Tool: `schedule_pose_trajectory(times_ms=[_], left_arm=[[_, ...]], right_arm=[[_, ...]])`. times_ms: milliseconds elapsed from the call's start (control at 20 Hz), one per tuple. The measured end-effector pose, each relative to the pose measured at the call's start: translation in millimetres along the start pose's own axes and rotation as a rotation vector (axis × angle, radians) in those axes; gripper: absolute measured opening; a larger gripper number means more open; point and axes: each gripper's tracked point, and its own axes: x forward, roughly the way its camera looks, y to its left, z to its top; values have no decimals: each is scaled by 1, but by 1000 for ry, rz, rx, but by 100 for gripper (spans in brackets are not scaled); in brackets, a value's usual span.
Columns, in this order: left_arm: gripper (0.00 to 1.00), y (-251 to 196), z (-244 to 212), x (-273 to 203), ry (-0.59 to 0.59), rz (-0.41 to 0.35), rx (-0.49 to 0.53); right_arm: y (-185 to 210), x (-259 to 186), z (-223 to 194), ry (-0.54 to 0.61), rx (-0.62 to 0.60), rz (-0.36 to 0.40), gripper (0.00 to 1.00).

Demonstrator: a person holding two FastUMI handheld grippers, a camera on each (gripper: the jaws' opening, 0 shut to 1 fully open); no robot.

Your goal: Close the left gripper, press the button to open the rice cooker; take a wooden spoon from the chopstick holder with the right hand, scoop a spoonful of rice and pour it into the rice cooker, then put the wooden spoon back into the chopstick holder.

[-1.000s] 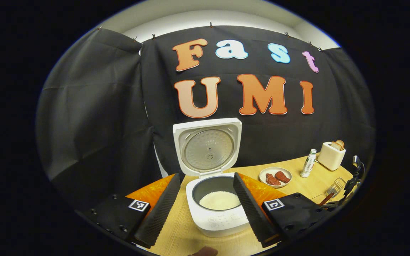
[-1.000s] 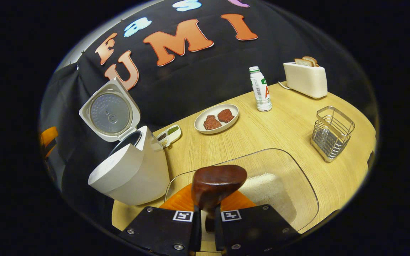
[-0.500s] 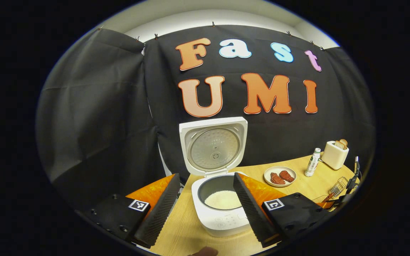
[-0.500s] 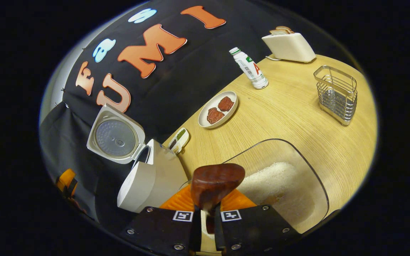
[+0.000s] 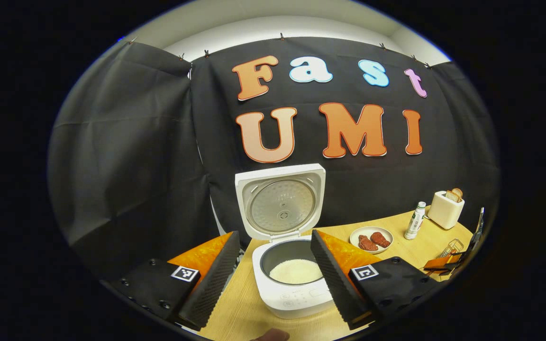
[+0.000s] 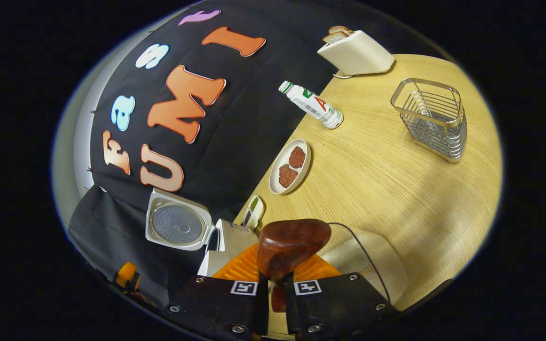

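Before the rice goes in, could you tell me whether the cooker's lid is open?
Open: the lid stands upright behind the pot.

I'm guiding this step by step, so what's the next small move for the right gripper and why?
Probably carry the wooden spoon to the chopstick holder and lower it in: the right gripper grips its handle, and the rice cooker already holds rice.

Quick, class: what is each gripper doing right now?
Left gripper: open, holding nothing.
Right gripper: closed on the dark brown wooden spoon.
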Motion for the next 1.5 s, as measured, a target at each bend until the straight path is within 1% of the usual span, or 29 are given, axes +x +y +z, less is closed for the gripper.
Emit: schedule_pose_trajectory(times_ms=[150,200,250,400,450,500,600,650,850,900,950,1200,1300,1500], left_arm=[[100,-5,1,0,-2,8,-14],[99,-4,-1,1,3,20,-24],[100,-6,-3,2,12,23,-36],[99,-3,-5,0,21,53,-59],[100,0,-4,0,16,67,-64],[100,1,-2,0,10,84,-68],[99,17,-1,-2,-5,155,-70],[100,25,-4,-5,-16,179,-69],[99,45,0,-15,-62,255,-37],[100,50,0,-18,-68,269,-31],[100,54,-2,-21,-71,280,-28],[100,79,-9,-34,-71,339,-36],[100,89,-13,-38,-69,361,-39],[100,111,-20,-43,-64,406,-40]], right_arm=[[9,-7,23,-26,100,44,14],[12,-10,31,-33,130,56,14],[16,-10,37,-43,154,66,14],[33,-15,54,-52,204,107,14],[42,-17,60,-54,217,126,14],[50,-18,67,-50,231,144,14],[67,-17,77,-41,251,172,14],[76,-15,81,-42,253,189,14],[116,-4,92,-29,273,249,14],[126,3,94,-25,275,264,19],[137,9,94,-18,277,278,14],[190,50,80,45,322,345,14],[208,67,72,67,322,364,13],[241,100,50,113,302,375,14]])
